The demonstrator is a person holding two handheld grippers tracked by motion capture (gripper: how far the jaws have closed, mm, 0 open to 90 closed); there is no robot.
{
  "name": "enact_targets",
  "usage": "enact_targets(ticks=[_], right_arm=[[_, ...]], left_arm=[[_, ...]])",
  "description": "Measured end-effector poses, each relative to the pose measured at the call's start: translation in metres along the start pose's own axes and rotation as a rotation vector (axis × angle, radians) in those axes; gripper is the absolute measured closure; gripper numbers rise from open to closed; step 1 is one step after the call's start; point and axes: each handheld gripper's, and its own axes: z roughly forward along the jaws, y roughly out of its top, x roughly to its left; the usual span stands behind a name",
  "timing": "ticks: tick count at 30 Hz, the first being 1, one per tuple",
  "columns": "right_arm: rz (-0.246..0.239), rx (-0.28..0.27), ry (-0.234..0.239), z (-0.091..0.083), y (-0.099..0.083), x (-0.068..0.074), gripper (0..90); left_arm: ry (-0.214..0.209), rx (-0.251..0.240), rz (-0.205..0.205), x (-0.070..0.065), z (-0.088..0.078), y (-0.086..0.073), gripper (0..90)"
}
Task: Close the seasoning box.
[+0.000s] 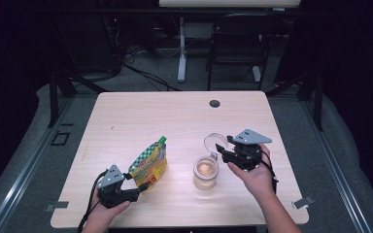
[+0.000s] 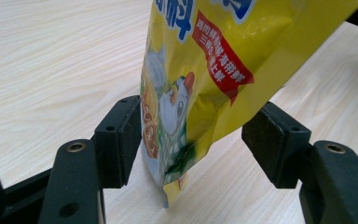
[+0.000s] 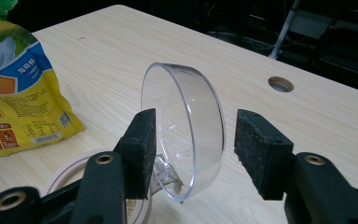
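Pale wooden table (image 1: 141, 111): your left gripper (image 2: 193, 140) stands wide around the yellow spouted pouch (image 1: 149, 164), only one pad touching. Open glass jar (image 1: 205, 173) sits just left of your right gripper (image 3: 191, 149), whose spread jaws straddle the clear round lid (image 3: 184, 128), tilted on edge.

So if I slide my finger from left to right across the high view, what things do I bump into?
left gripper → yellow pouch → jar → right gripper
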Motion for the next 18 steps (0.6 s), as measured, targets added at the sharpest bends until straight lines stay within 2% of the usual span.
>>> enact_targets(ticks=[3, 5, 9, 18], right_arm=[[-0.006, 0.006, 0.023, 0.000, 0.000, 0.000, 56.4], [-0.009, 0.007, 0.019, 0.000, 0.000, 0.001, 58.2], [-0.028, -0.002, 0.014, -0.005, 0.000, 0.003, 70.0], [-0.081, 0.002, 0.006, -0.010, -0.001, 0.014, 68.7]], left_arm=[[-0.008, -0.001, 0.009, -0.001, 0.001, 0.001, 38.2], [-0.007, -0.001, 0.010, -0.002, 0.001, 0.001, 38.1], [-0.005, 0.002, 0.010, -0.002, 0.002, 0.000, 38.2], [-0.005, 0.012, 0.016, -0.001, 0.003, 0.000, 38.5]])
